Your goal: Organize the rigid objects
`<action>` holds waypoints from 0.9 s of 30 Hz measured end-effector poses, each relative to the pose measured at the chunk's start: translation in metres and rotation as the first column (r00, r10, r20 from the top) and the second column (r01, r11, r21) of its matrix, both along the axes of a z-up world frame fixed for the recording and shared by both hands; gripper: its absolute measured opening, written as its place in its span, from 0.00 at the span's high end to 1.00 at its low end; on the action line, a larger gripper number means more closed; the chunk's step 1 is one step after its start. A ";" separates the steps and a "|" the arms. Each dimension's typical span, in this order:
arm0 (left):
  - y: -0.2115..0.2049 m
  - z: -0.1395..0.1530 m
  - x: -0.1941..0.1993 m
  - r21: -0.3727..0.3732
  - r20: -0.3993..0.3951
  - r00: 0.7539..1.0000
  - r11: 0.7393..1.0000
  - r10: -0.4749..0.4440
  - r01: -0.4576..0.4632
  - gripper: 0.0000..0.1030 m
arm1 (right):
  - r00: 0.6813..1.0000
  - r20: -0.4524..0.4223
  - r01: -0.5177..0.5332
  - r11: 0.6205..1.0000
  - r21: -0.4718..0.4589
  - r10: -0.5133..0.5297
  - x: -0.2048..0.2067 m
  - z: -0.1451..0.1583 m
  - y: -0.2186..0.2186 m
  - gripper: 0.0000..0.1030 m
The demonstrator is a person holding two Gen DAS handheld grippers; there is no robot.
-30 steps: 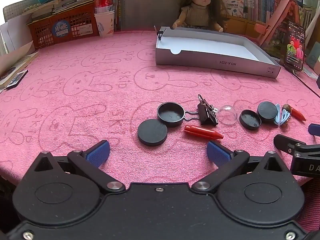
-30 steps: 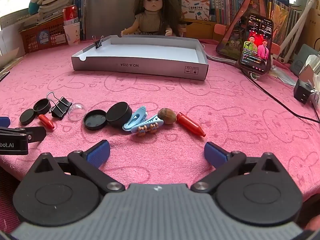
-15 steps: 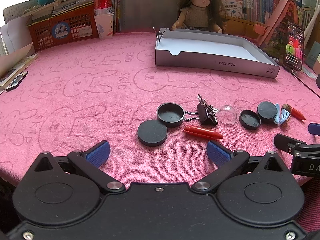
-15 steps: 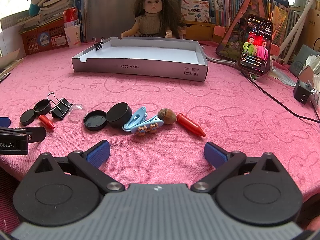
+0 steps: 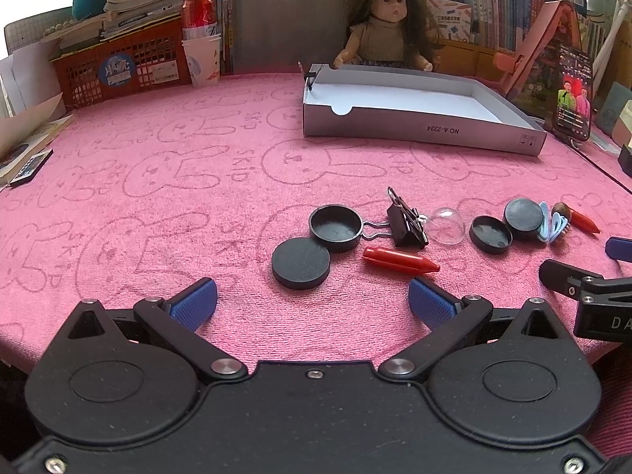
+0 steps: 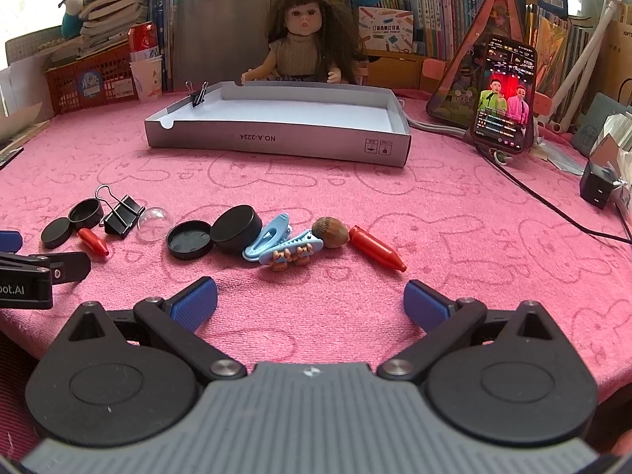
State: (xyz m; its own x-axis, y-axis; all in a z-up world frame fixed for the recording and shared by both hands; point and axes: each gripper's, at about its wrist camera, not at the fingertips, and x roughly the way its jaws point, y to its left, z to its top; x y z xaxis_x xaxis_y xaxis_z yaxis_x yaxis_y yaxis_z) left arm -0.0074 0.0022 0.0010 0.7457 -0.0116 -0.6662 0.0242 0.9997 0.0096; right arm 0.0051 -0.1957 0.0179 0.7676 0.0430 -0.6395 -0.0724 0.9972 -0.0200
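- Left gripper hovered low over the pink cloth, jaws wide apart, nothing held.
- Right gripper likewise wide open and empty.
- Small items lay in a loose row near both grippers: black lid touching cap, red crayon just before the binder clip, clear dome.
- Blue clips, nut and second crayon lay together.
- Tray sat well behind, one clip on its rim.
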 end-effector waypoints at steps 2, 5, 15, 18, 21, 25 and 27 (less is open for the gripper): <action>0.000 0.000 0.000 -0.001 -0.002 1.000 1.000 0.001 -0.001 0.00 | 1.000 0.022 -0.012 1.000 0.011 0.011 -0.003 -0.002 -0.001 0.00; 0.000 0.001 0.001 -0.004 -0.006 1.000 1.000 0.000 0.000 0.00 | 0.998 0.058 -0.013 1.000 0.014 0.012 -0.008 -0.005 0.001 0.00; 0.006 0.006 -0.004 -0.009 0.026 1.000 1.000 -0.014 0.015 0.21 | 0.996 0.087 -0.040 0.998 0.058 0.035 -0.009 -0.002 -0.004 0.07; 0.009 0.007 -0.006 -0.026 0.032 0.999 0.999 -0.021 0.022 0.24 | 0.995 0.090 -0.043 0.997 0.057 0.037 -0.008 -0.002 -0.004 0.09; 0.010 0.008 -0.007 -0.032 0.036 0.999 0.999 -0.021 0.022 0.27 | 0.995 0.094 -0.046 0.998 0.050 0.042 -0.007 -0.001 -0.005 0.11; 0.009 0.008 -0.007 -0.032 0.037 0.999 0.999 -0.024 0.025 0.31 | 0.995 0.094 -0.050 0.998 0.043 0.045 -0.007 -0.001 -0.004 0.12; 0.008 0.008 -0.007 -0.026 0.038 0.999 0.999 -0.029 0.030 0.34 | 0.994 0.096 -0.053 0.998 0.037 0.049 -0.007 -0.001 -0.002 0.17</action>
State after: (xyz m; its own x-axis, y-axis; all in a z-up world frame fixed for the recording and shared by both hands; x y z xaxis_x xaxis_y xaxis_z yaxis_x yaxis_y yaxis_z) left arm -0.0146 0.0104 0.0093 0.7694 -0.0509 -0.6367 0.0535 0.9985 -0.0152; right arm -0.0020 -0.1978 0.0171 0.8211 0.1073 -0.5605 -0.1226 0.9924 0.0104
